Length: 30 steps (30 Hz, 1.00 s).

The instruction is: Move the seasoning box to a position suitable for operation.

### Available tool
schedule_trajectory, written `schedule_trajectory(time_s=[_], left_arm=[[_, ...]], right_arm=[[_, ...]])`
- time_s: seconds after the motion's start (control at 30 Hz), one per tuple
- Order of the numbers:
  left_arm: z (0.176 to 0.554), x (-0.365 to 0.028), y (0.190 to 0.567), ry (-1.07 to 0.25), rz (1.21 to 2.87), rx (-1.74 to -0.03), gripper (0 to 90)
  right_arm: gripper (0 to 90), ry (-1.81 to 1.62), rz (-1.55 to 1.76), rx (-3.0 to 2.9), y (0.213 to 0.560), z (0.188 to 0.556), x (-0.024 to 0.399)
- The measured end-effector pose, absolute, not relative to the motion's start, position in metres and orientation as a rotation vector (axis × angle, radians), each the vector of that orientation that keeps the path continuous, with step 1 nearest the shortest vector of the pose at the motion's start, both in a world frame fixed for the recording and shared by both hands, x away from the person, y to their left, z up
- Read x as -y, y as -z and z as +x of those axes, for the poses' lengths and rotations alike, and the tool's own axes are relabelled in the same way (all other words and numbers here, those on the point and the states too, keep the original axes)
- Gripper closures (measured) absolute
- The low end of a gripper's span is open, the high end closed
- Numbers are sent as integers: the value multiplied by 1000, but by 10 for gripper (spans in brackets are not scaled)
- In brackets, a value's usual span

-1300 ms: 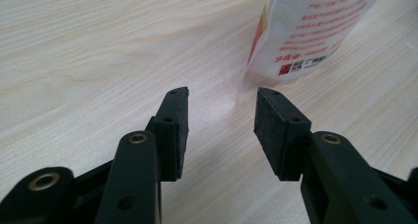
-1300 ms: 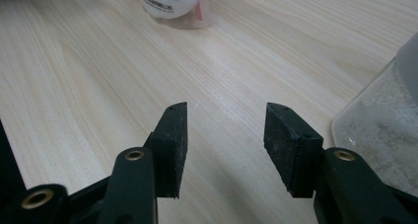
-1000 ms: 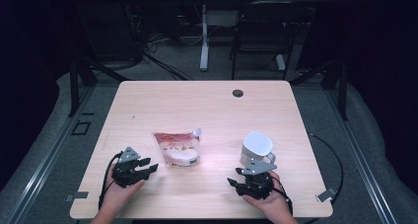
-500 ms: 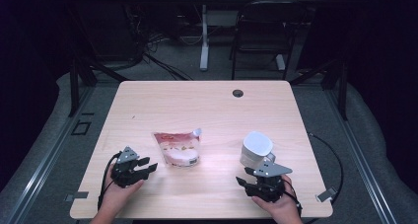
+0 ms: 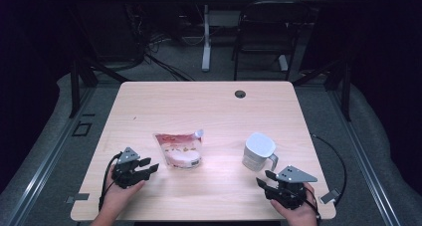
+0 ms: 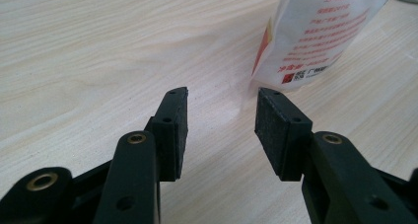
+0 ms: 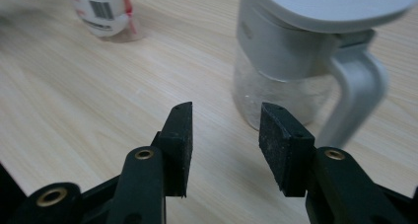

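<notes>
Your right gripper [image 5: 270,182], jaws spread and just closing a little with nothing between them, sits just short of the jug [image 5: 259,152]; your left gripper [image 5: 147,167], jaws spread and empty, sits beside the pouch [image 5: 178,149].

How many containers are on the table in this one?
2: a pouch left of centre near the left gripper, and a lidded jug to its right, just beyond the right gripper.

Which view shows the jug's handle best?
The right gripper view: the jug is close, its handle side-on though slightly blurred. The high view shows the jug whole but small, the handle tiny.
</notes>
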<state>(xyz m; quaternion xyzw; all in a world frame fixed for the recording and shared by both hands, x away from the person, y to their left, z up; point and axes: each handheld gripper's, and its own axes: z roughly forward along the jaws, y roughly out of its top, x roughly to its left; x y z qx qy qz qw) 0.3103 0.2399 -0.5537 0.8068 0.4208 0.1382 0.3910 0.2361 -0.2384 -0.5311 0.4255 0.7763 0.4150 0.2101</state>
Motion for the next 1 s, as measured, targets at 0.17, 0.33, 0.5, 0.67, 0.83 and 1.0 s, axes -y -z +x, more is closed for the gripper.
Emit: schedule_trajectory(time_s=[0.17,0.33,0.5,0.67,0.83,1.0], left_arm=[[310,-240,554,-350,2045,-1076,565],[310,-239,554,-338,2049,-1065,572],[310,-239,554,-342,2045,-1065,575],[310,-239,554,-342,2045,-1069,574],[310,-239,554,-342,2047,-1070,573],[311,-239,555,-340,2049,-1070,573]], right_arm=[[578,-1124,1260,-2096,532,241,251],[592,-1117,1301,-2051,532,242,254],[635,-1099,1318,-2020,533,245,254],[693,-1054,1349,-1980,533,253,253],[701,-1034,1364,-1949,533,254,252],[718,-1012,1356,-1928,534,258,249]])
